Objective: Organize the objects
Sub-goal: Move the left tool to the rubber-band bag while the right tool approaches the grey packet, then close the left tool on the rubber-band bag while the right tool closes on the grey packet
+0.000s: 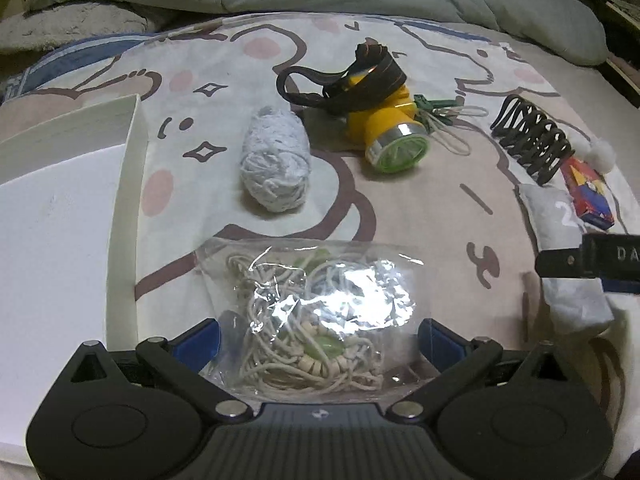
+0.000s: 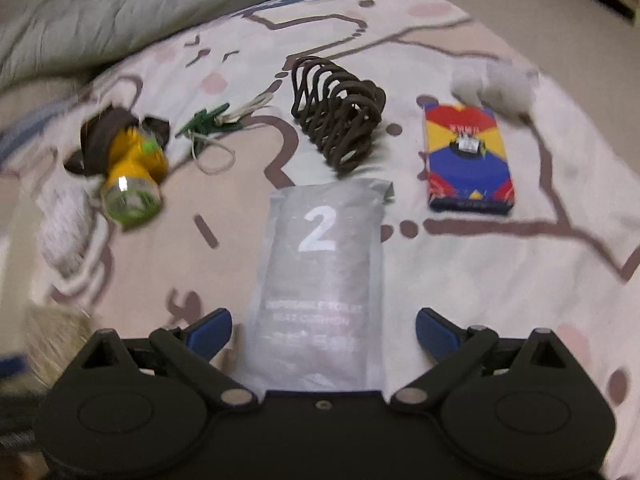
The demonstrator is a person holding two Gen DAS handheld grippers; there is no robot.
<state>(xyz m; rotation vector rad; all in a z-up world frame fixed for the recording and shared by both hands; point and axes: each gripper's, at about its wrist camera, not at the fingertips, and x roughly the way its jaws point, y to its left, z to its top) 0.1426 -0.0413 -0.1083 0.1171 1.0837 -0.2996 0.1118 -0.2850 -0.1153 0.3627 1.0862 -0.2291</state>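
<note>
Two grabs are lined up — left gripper (image 1: 318,340) spread wide around the clear bag (image 1: 316,316), low centre, nothing pinched yet; right gripper (image 2: 324,330) gapes over the grey packet (image 2: 320,280). Closing is needed, then the white box (image 1: 124,200), left edge.

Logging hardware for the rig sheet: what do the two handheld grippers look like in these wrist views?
Both look alike: a black plastic body with two round raised caps, black angled linkage arms with silver pivot pins, and blue finger pads. Left gripper has a ribbed dark-grey centre plate with a small white logo. Right gripper has a plain black centre with one small screw; seen from the left wrist view, its side carries white letters "DA". No cables or sleeves visible.
</note>
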